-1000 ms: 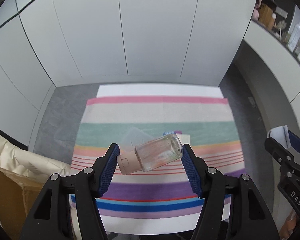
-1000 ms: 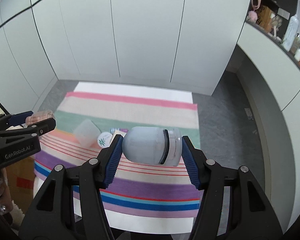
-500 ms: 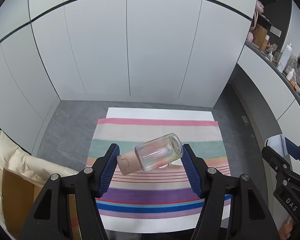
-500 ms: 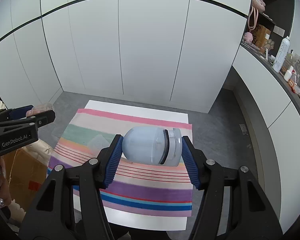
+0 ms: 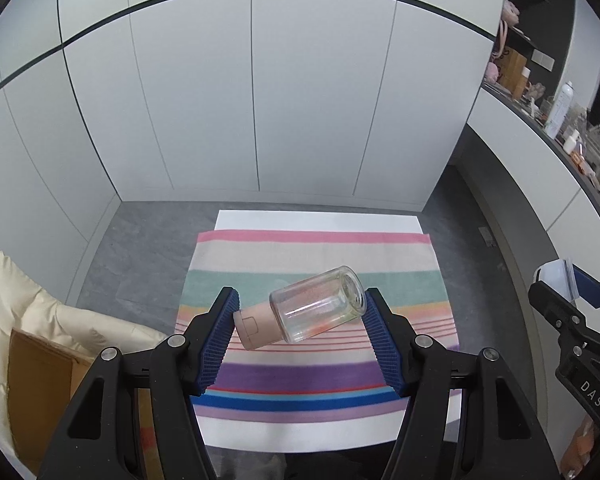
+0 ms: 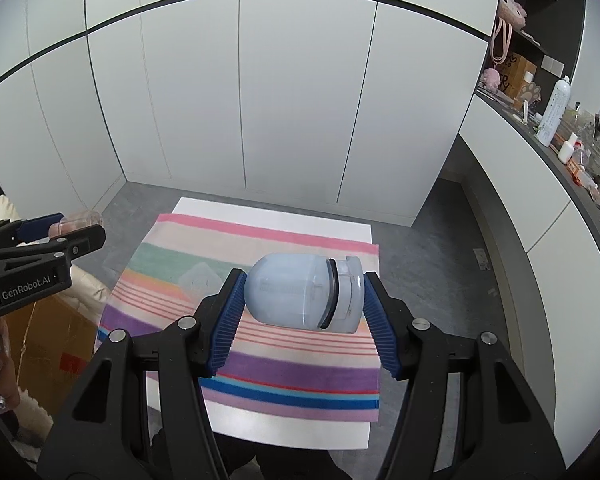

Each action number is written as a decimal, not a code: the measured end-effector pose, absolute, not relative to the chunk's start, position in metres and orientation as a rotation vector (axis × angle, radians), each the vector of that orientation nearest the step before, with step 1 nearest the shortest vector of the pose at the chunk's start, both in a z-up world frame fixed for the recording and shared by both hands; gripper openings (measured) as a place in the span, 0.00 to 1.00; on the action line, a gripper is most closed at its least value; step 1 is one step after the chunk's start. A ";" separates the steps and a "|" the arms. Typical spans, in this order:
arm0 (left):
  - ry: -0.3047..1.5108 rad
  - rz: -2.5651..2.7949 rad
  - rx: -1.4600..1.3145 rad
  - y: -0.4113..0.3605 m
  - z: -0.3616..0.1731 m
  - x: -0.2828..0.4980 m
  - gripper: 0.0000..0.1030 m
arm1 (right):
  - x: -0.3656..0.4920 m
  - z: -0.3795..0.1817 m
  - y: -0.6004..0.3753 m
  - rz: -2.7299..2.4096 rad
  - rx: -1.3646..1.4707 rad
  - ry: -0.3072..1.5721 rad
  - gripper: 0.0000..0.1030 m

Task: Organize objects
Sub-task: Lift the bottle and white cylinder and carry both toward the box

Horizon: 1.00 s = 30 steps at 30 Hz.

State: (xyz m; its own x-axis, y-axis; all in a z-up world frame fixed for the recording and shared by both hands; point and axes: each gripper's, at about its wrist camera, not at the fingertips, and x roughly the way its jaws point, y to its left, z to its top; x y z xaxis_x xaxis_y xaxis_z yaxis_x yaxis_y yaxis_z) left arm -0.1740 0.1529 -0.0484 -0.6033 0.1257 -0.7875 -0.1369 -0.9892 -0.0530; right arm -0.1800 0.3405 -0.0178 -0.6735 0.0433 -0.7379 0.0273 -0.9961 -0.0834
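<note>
Aloft, both grippers loaded above the striped cloth (image 5: 312, 376).

Left wrist: left gripper (image 5: 302, 328) clamps a clear glass bottle (image 5: 320, 308) end to end, pink cap (image 5: 256, 328) on one pad, base on the other; tilted, likely light, slick and breakable, safer held across the body. Right wrist: right gripper (image 6: 304, 300) pinches a pale blue container (image 6: 296, 296) lengthwise, grey lid (image 6: 346, 292) against one pad; probably light, stiff plastic. A translucent tub (image 6: 198, 278) lies on the cloth.
</note>
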 end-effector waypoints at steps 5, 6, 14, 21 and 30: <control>0.003 2.677 -1.286 0.147 -0.043 -0.146 0.63 | -0.155 -0.019 0.340 2.871 -1.274 -0.144 0.59; 0.012 2.673 -1.282 0.147 -0.043 -0.140 0.63 | -0.148 -0.019 0.340 2.870 -1.274 -0.147 0.59; 0.089 2.640 -1.239 0.144 -0.037 -0.081 0.63 | -0.098 -0.018 0.335 2.889 -1.300 -0.139 0.59; 0.119 2.610 -1.195 0.142 -0.027 -0.035 0.63 | -0.049 -0.016 0.338 2.912 -1.300 -0.068 0.59; 0.067 2.518 -1.258 0.133 -0.050 0.022 0.63 | 0.014 -0.035 0.342 2.897 -1.345 -0.033 0.59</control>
